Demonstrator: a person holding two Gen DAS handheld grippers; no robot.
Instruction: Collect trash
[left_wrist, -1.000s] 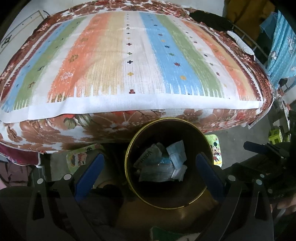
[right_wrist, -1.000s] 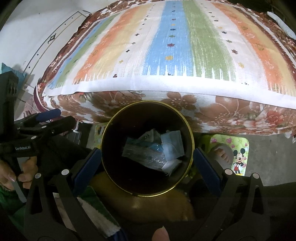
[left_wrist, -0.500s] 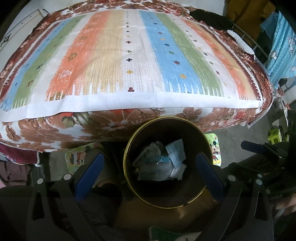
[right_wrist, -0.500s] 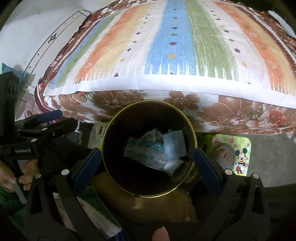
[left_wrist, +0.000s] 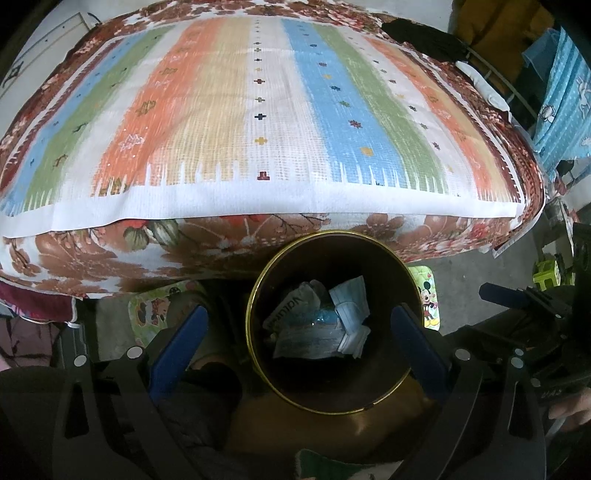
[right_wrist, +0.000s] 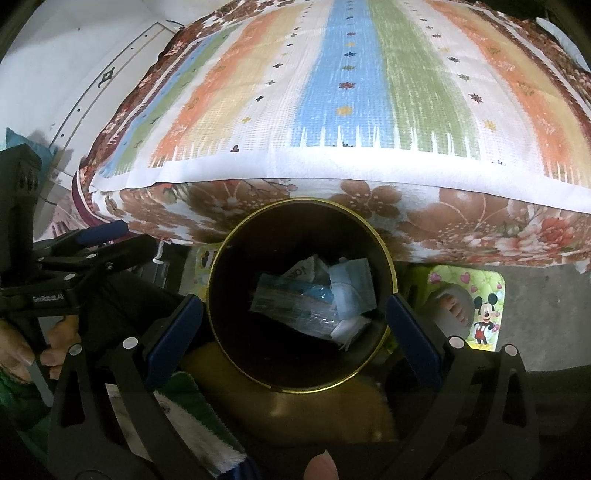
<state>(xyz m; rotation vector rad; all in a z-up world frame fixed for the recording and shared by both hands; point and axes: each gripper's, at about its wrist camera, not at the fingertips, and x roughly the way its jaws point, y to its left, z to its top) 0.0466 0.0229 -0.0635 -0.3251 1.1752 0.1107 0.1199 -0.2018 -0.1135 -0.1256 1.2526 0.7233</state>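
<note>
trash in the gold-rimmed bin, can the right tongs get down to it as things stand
Probably yes. The right tongs hang open right over the mouth of the round dark bin with the gold rim, and nothing covers the crumpled paper and plastic trash at its bottom. The bin's depth could still limit reach.

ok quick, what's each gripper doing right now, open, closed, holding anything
Left gripper: open, holding nothing, poised over the trash bin.
Right gripper: open, holding nothing, also over the bin.
</note>
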